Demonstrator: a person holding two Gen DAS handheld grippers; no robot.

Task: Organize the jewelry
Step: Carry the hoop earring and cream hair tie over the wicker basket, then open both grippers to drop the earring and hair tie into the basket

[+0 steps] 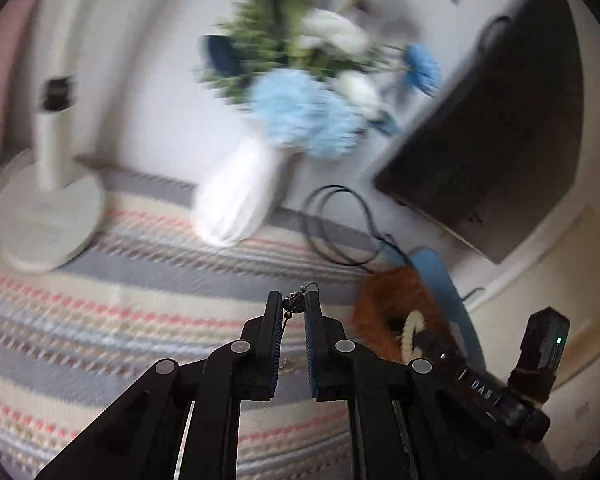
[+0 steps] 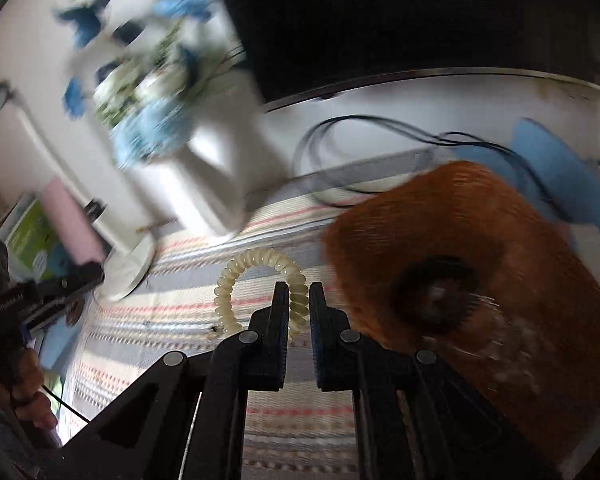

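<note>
Edges: your worktop under the striped cloth (image 1: 140, 304) ends at the white wall behind; vase of blue and white flowers (image 1: 236, 196), lamp base (image 1: 44, 224) and dark monitor (image 1: 500, 140) line the back.
Open room: bare cloth lies ahead of your left gripper (image 1: 293, 304).
Left fingers: closed on a small dark beaded charm on thin cord (image 1: 294, 303), lifted off the cloth.
Right fingers: right gripper (image 2: 299, 296) clamped on a cream spiral bracelet (image 2: 256, 268) that arches up to its left.
Right view only: brown woven basket (image 2: 480, 264) just beside the fingers, dark things inside, blurred.
Left view only: the charm.
</note>
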